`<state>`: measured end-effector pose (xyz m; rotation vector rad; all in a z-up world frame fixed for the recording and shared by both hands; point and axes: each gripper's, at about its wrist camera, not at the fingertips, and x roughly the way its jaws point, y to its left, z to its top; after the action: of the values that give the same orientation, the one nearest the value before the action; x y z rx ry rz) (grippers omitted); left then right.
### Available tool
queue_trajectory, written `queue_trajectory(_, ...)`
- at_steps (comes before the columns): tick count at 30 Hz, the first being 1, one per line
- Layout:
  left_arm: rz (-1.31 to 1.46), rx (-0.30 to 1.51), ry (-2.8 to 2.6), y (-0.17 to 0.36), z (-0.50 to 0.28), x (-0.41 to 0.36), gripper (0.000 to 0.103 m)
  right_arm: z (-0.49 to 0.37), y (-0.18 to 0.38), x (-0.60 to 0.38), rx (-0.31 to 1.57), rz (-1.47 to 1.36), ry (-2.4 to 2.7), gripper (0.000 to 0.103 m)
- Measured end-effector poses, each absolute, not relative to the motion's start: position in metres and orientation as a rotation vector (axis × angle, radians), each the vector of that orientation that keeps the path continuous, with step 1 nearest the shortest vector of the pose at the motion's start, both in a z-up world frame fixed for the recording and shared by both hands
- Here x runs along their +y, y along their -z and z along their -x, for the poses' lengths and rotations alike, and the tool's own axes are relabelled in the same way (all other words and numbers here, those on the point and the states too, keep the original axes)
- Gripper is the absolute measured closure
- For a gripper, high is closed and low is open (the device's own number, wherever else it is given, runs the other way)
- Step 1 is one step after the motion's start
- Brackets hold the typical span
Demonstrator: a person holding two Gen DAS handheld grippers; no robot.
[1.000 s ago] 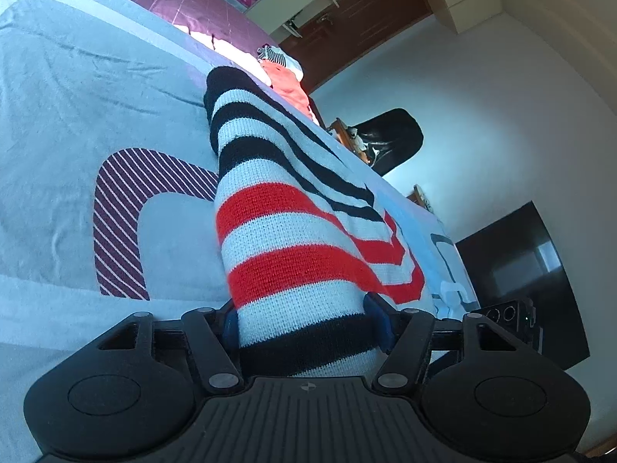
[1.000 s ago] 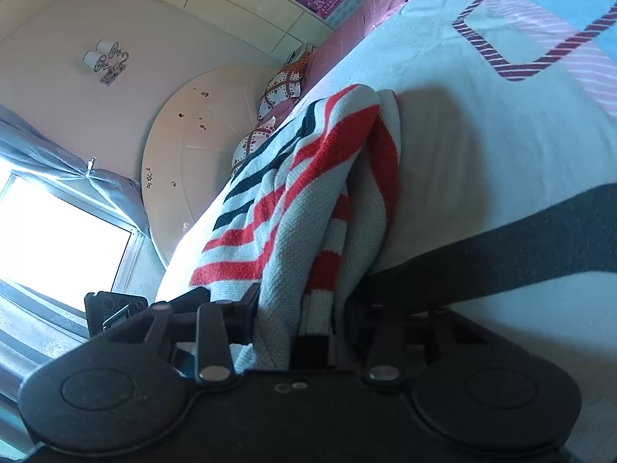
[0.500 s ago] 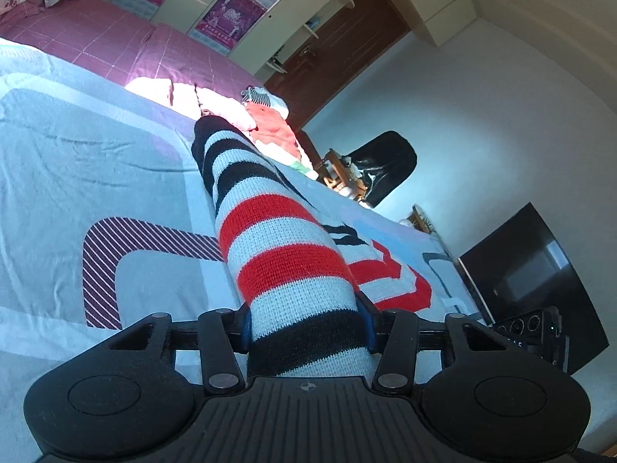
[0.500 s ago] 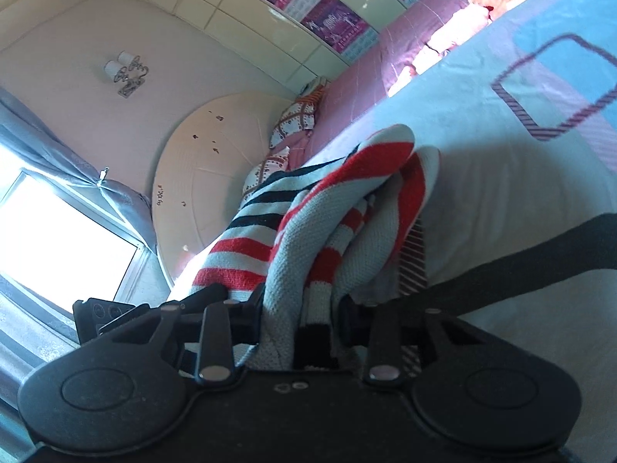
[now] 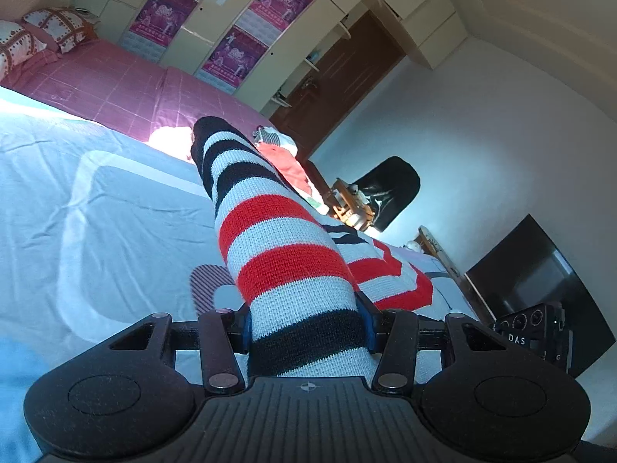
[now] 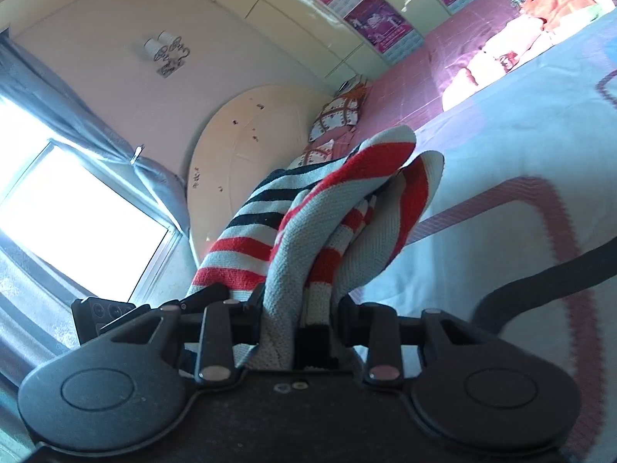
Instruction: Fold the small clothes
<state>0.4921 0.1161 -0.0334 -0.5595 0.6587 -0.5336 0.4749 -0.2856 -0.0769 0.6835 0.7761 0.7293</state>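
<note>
A small knitted garment (image 5: 281, 254) with white, red and black stripes hangs between my two grippers above a pale blue bedspread (image 5: 96, 212). My left gripper (image 5: 306, 330) is shut on one striped end, which drapes forward over the jaws. My right gripper (image 6: 299, 308) is shut on a bunched fold of the same garment (image 6: 331, 208). The garment's far part still trails toward the bed (image 5: 389, 274). The other gripper's black body shows at each view's edge (image 5: 532, 332) (image 6: 104, 314).
A pile of other clothes (image 5: 285, 154) lies at the far end of the bed, also in the right wrist view (image 6: 540, 4). Pillows (image 6: 335, 115) sit by the round headboard (image 6: 246, 154). A black chair (image 5: 389, 189) and dark screen (image 5: 532, 281) stand beside the bed.
Both grippers have risen and tilted up, lifting the striped garment higher off the bedspread. More of the room and wardrobe now shows. Both grips are unchanged.
</note>
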Motion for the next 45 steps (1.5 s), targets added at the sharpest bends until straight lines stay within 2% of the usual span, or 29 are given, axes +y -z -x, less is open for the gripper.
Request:
queue_trajectory(6,0.595,0.629,0.456,0.037,-0.459,0.188,0.054,-0.477,0.075,-0.221,0.810,-0.650,-0.803,0.069)
queue_trajectory(16,0.667,0.617,0.312,0.074,-0.421,0.282,0.054,-0.482,0.092,-0.116,0.902,-0.586,-0.920,0.069)
queue_trajectory(25,0.735,0.663,0.232,0.122,-0.406,0.319,0.054,-0.478,0.121,-0.056,1.002,-0.572,-0.964,0.069)
queue_trajectory(31,0.791,0.704,0.213,0.164,-0.399,0.331,0.053,-0.472,0.159,-0.049,1.087,-0.585,-0.926,0.068)
queue_trajectory(33,0.812,0.688,0.215,0.169,-0.397,0.332,0.050,-0.473,0.174,-0.061,1.103,-0.675,-0.919,0.070)
queue_trajectory(35,0.790,0.683,0.203,0.169,-0.396,0.329,0.050,-0.471,0.172,-0.067,1.092,-0.686,-0.906,0.068)
queue_trajectory(37,0.772,0.677,0.184,0.165,-0.393,0.329,0.050,-0.470,0.164,-0.072,1.080,-0.661,-0.877,0.061)
queue_trajectory(39,0.745,0.667,0.153,0.156,-0.386,0.330,0.050,-0.468,0.151,-0.077,1.050,-0.627,-0.832,0.058)
queue_trajectory(45,0.687,0.532,0.165,0.110,-0.368,0.328,0.050,-0.463,0.098,-0.087,0.894,-0.512,-0.842,0.077)
